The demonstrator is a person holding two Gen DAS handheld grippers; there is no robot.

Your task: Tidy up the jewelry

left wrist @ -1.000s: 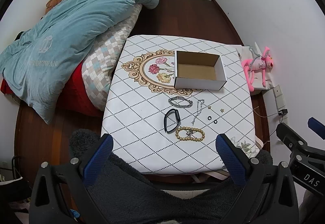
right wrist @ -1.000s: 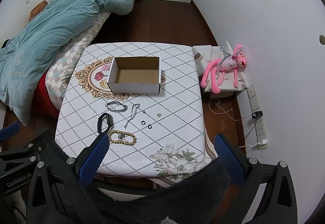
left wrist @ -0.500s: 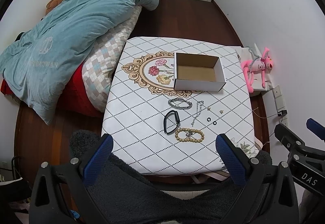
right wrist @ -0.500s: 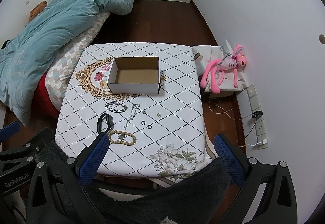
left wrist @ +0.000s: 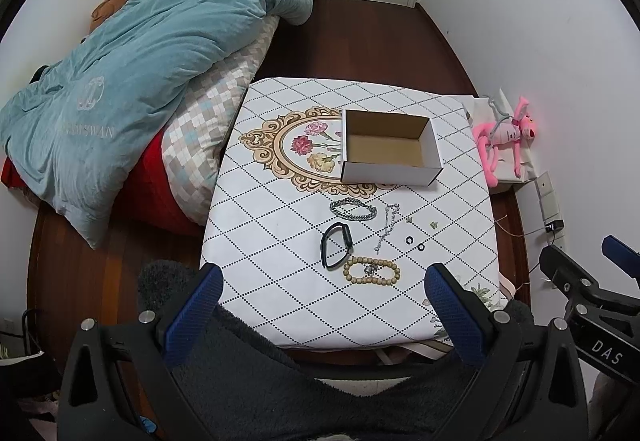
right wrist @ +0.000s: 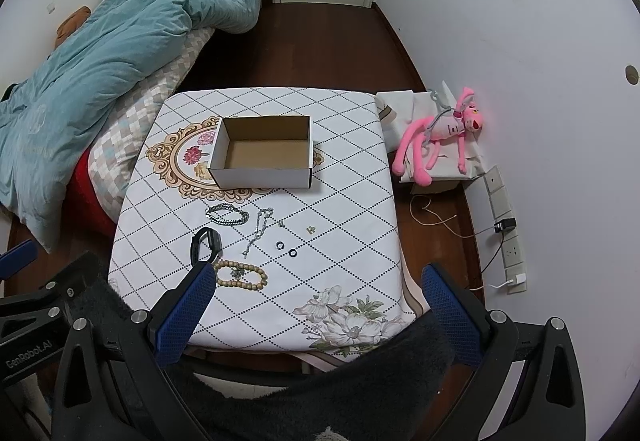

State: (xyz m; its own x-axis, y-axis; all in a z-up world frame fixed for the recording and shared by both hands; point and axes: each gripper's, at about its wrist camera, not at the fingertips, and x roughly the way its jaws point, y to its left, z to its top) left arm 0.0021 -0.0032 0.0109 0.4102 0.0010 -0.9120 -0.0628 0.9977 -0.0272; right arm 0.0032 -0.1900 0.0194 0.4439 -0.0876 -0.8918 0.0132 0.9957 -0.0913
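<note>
An open, empty white cardboard box [left wrist: 390,147] [right wrist: 264,153] stands on the table [left wrist: 256,241] [right wrist: 340,225] with a diamond-pattern cloth. In front of it lie a silver chain bracelet [left wrist: 353,209] [right wrist: 227,214], a black band [left wrist: 338,244] [right wrist: 206,244], a wooden bead bracelet [left wrist: 372,271] [right wrist: 241,274], a thin silver chain [left wrist: 387,222] [right wrist: 258,229], two small black rings [left wrist: 415,243] [right wrist: 286,248] and small earrings [left wrist: 433,224] [right wrist: 310,229]. My left gripper [left wrist: 324,305] and right gripper [right wrist: 316,305] are both open and empty, held high above the table's near edge.
A bed with a blue duvet [left wrist: 132,81] stands left of the table. A pink plush toy [right wrist: 440,137] lies on a box by the right wall. Wall sockets and cables [right wrist: 504,229] are at the right. Dark fuzzy fabric [left wrist: 280,381] fills the foreground.
Both grippers have drifted slightly; the left view has shifted a little back from the table. Nothing on the table has moved.
</note>
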